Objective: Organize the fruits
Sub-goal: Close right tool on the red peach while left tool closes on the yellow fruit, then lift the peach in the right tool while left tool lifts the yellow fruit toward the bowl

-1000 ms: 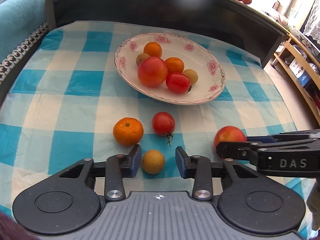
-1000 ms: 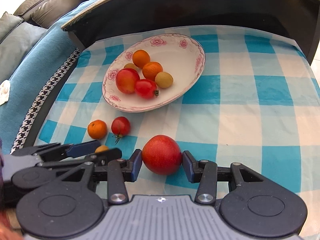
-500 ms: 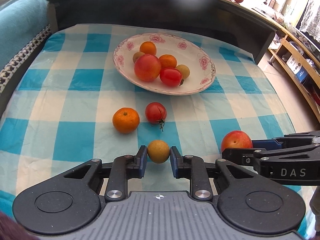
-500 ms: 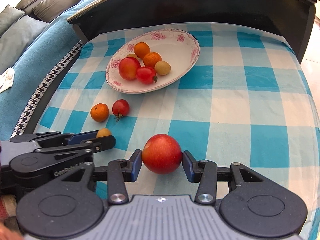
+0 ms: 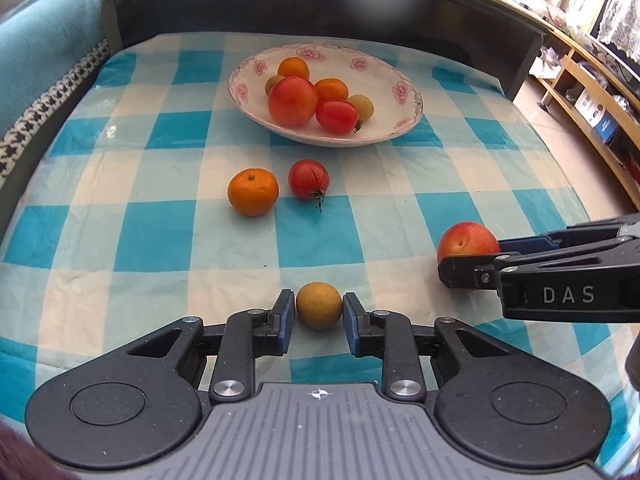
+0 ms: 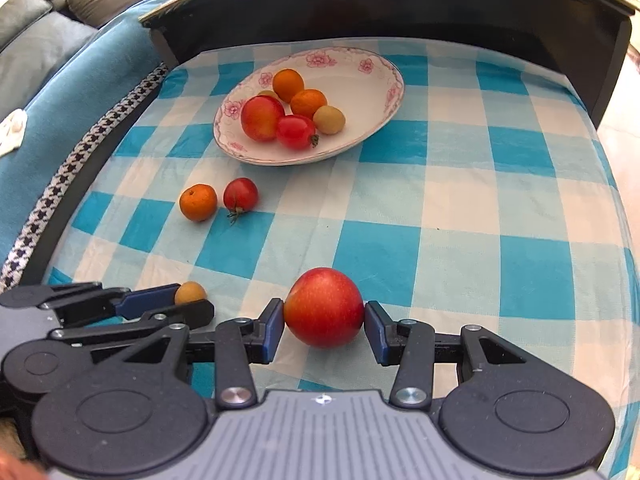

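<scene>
Stuff that's hidden or cut off

The small yellow fruit (image 6: 190, 292) is half covered by the left gripper (image 6: 192, 302); the red apple (image 5: 467, 243) is partly blocked by the right gripper (image 5: 470, 262); a yellowish fruit (image 5: 274, 82) on the plate (image 5: 404, 92) is mostly hidden.

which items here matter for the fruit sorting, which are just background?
Job: left gripper shut on small brown fruit; right gripper shut on red apple; loose tangerine; loose tomato; floral plate.

Background: checked cloth; wooden shelf.
</scene>
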{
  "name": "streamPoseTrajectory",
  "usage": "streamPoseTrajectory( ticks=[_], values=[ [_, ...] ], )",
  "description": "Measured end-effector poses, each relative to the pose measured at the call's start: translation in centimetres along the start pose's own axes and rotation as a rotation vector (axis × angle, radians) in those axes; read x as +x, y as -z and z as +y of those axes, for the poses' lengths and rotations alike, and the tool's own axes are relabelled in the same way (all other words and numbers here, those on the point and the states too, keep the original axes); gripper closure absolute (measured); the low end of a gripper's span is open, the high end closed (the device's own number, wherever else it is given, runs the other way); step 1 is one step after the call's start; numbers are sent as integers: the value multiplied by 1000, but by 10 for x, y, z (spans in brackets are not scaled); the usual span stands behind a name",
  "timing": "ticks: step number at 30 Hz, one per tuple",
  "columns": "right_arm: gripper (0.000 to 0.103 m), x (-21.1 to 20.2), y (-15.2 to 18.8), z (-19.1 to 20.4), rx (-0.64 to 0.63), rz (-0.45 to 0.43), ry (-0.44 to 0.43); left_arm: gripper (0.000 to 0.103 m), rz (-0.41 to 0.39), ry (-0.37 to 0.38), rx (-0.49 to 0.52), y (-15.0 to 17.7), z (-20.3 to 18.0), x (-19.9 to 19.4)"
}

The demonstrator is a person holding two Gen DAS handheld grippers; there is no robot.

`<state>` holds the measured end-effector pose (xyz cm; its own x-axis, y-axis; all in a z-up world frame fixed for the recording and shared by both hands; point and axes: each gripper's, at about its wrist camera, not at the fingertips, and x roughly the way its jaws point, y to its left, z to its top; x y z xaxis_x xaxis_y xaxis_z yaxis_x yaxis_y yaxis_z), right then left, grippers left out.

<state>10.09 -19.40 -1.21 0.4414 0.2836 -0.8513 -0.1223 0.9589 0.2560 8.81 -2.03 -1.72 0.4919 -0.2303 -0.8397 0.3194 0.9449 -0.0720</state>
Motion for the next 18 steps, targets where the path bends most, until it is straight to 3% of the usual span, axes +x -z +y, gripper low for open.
streamPoseTrajectory(
  ticks=[7, 18],
  values=[
    [58, 7, 2, 0, 0, 37, -9, 67, -23, 0, 16, 2, 0, 2],
    [58, 4, 10, 2, -3, 16, -8, 67, -28, -11, 23, 8, -4, -2]
  ],
)
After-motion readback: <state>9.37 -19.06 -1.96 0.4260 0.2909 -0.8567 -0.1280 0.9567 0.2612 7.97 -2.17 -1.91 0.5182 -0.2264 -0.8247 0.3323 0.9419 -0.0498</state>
